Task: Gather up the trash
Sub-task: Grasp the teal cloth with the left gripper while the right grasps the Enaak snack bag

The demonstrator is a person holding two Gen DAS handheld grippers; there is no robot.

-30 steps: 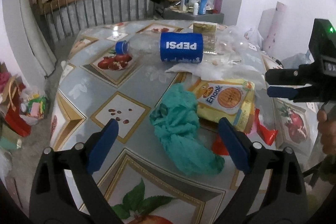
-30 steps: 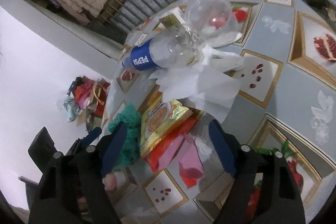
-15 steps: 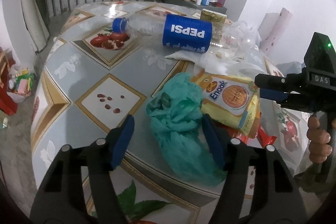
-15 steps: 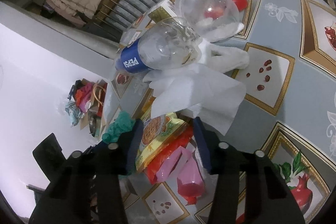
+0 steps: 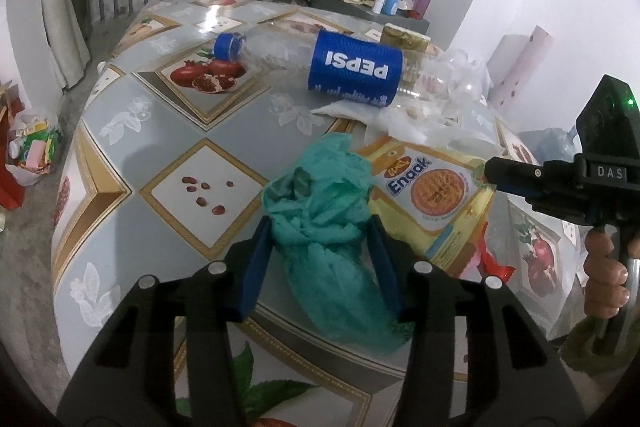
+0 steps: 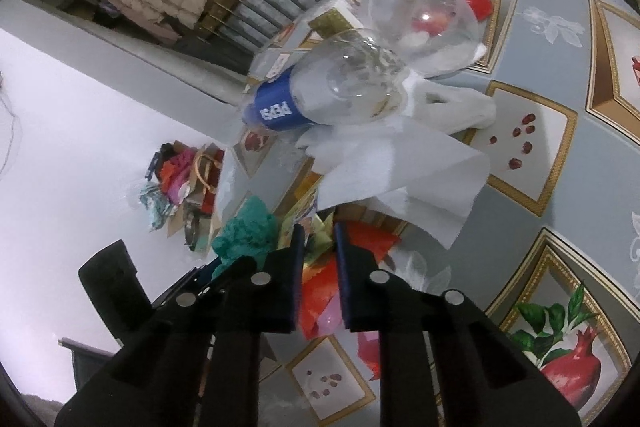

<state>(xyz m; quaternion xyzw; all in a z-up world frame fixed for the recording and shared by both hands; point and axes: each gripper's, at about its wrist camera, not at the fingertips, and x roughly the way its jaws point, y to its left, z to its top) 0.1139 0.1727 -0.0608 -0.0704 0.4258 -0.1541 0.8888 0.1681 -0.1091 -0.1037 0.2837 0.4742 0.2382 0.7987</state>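
Observation:
A crumpled green plastic bag [image 5: 324, 227] lies on the patterned table [image 5: 168, 131]. My left gripper [image 5: 322, 231] is closed around it, a blue pad on each side. A yellow Enaak snack packet [image 5: 432, 195] lies beside the bag; my right gripper [image 6: 317, 239] is shut on its edge [image 6: 318, 233] and also shows in the left wrist view [image 5: 520, 183]. Red wrappers [image 6: 320, 291] lie under the packet. An empty Pepsi bottle [image 5: 352, 67] lies farther back, also in the right wrist view [image 6: 320, 95].
White tissue paper [image 6: 392, 171] spreads beside the bottle. A clear plastic dome [image 6: 420, 11] sits behind it. A small gold box [image 5: 404, 39] stands at the far edge. A trash bag [image 5: 32, 147] sits on the floor left of the table.
Both grippers moved forward and closed: the left around the green bag, the right onto the edge of the yellow packet.

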